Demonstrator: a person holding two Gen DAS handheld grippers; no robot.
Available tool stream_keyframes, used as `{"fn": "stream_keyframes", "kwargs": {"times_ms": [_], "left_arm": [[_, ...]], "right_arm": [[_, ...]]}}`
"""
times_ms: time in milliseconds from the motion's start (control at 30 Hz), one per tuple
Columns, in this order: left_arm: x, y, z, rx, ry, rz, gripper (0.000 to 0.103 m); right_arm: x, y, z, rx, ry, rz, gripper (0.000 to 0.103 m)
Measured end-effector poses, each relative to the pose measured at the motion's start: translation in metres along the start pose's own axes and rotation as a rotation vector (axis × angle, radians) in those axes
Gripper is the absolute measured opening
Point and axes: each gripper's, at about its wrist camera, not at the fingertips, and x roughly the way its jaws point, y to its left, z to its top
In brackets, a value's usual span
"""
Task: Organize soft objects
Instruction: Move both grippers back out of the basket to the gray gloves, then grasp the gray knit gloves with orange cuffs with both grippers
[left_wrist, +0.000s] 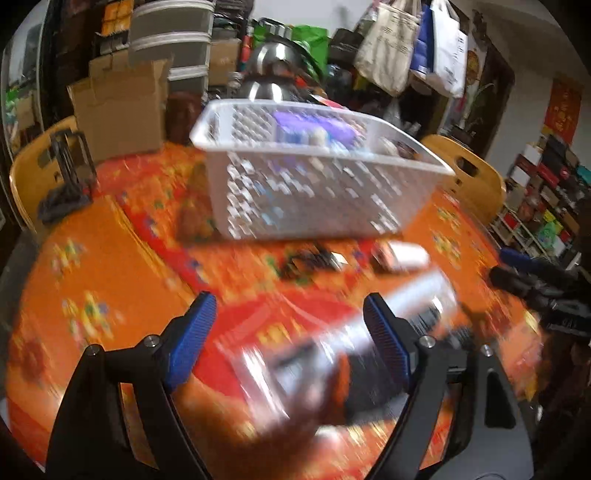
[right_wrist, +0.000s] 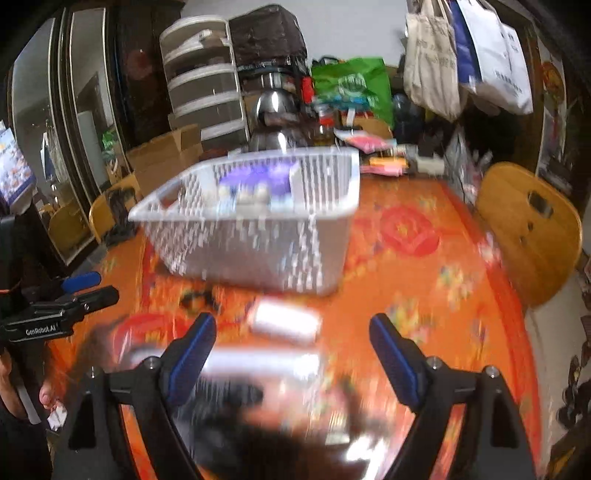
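**Motion blur everywhere, fisheye bending the edges**

Both wrist views are pretty smeared. The orange tablecloth (left_wrist: 110, 251) pattern turns to streaks, worst near the table's close edge, and the shiny packet (left_wrist: 332, 332) lying there is just a white glare smudge in both views. The white basket (right_wrist: 258, 236) has ghosted, doubled holes. Oddly, the blue finger pads (left_wrist: 194, 343) stay sharp, since they ride with the camera.

The light is even indoor light, moderately bright, with no hard shadows on the cloth. The steel pots (right_wrist: 273, 103) at the back catch small highlights. The corners of each frame go black, and the shelves and hanging bags (left_wrist: 406, 44) curve hard near the rim.
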Motion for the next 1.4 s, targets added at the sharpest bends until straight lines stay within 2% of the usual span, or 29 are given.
{"fn": "stream_keyframes", "kwargs": {"times_ms": [100, 233, 367, 467, 567, 633, 767, 933, 1033, 1067, 1100, 1167, 1400], "left_arm": [[-0.009, -0.018, -0.034, 0.034, -0.008, 0.015, 0.08], [-0.003, -0.036, -0.067, 0.042, 0.026, -0.019, 0.08], [0.01, -0.042, -0.078, 0.048, 0.051, -0.018, 0.074], [0.014, -0.04, -0.08, 0.04, 0.047, -0.023, 0.074], [0.017, -0.041, -0.08, 0.039, 0.043, -0.03, 0.07], [0.02, -0.043, -0.079, 0.052, 0.041, -0.034, 0.064], [0.023, -0.045, -0.08, 0.057, 0.043, -0.063, 0.044], [0.024, -0.051, -0.08, 0.094, 0.027, -0.046, 0.04], [0.024, -0.047, -0.077, 0.098, 0.024, -0.053, 0.034], [0.024, -0.046, -0.076, 0.097, 0.022, -0.056, 0.031], [0.023, -0.044, -0.075, 0.094, 0.018, -0.058, 0.023], [0.02, -0.042, -0.074, 0.097, 0.007, -0.051, 0.016], [0.009, -0.041, -0.076, 0.118, -0.012, -0.086, 0.012]], "right_arm": [[-0.01, 0.007, -0.04, -0.007, 0.02, 0.029, 0.085], [-0.023, 0.017, -0.085, -0.014, 0.009, 0.031, 0.083], [-0.02, 0.023, -0.107, -0.002, 0.024, 0.029, 0.073], [-0.018, 0.023, -0.111, 0.001, 0.025, 0.044, 0.072], [-0.011, 0.022, -0.113, 0.011, 0.041, 0.059, 0.065], [-0.007, 0.024, -0.116, 0.005, 0.048, 0.063, 0.062], [-0.007, 0.027, -0.118, -0.003, 0.045, 0.08, 0.051], [-0.008, 0.032, -0.12, -0.014, 0.033, 0.067, 0.039], [-0.008, 0.037, -0.122, -0.033, 0.031, 0.055, 0.028], [-0.008, 0.038, -0.123, -0.033, 0.031, 0.061, 0.023], [-0.008, 0.039, -0.123, -0.031, 0.029, 0.075, 0.022], [-0.007, 0.04, -0.123, -0.035, 0.028, 0.078, 0.02], [-0.014, 0.043, -0.124, -0.035, 0.008, 0.092, 0.015]]}}
